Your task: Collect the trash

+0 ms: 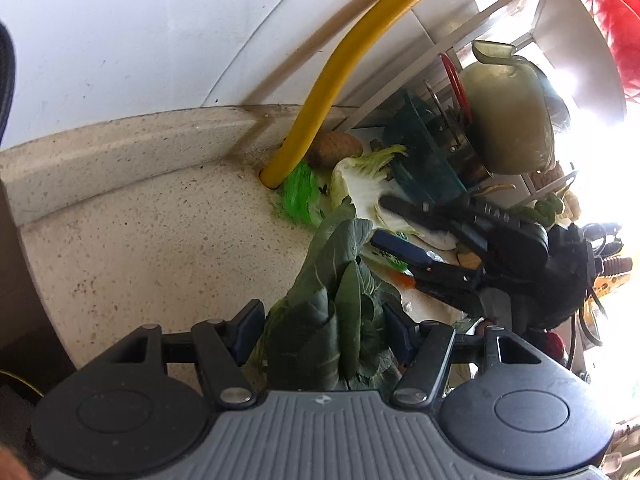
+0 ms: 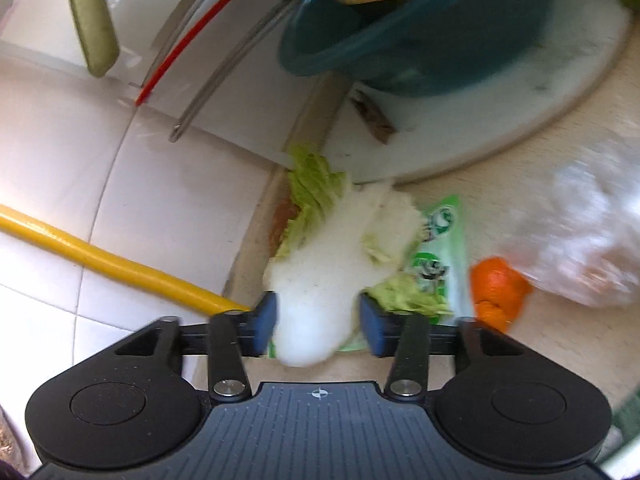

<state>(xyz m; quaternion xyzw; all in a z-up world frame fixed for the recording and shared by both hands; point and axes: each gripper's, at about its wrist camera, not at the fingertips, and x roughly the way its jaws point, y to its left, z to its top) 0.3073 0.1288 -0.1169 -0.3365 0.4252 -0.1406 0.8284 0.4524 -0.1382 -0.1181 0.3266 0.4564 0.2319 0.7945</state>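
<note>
A yellow hose point(image 1: 340, 72) runs down the white tiled wall point(image 1: 140, 32) into the speckled stone counter point(image 1: 152, 232), and the kitchen scraps lie clustered just beside its foot. The left gripper point(image 1: 324, 332) pinches a bunch of dark green leaves point(image 1: 340, 300) between its blue pads, lifted in front of the lens and screening much of the counter beyond. Past the leaves, the right gripper point(image 2: 318, 320) has its pads on either side of the thick white stalk of a cabbage leaf point(image 2: 332, 256), touching or nearly touching it; motion blur leaves the firmness of the grip uncertain. The cabbage leaf lies over a green printed wrapper point(image 2: 444, 248), with a piece of orange peel point(image 2: 496, 288) just beyond it and a blurred clear plastic bag point(image 2: 588, 232) touching the peel. A brown potato-like lump point(image 1: 336, 148) sits against the hose, half hidden. Behind the scraps, a teal plastic basin point(image 2: 420, 40) and an olive-green jug point(image 1: 508, 112) crowd the wall side. Glare from a window washes out the far edge of the left view.
</note>
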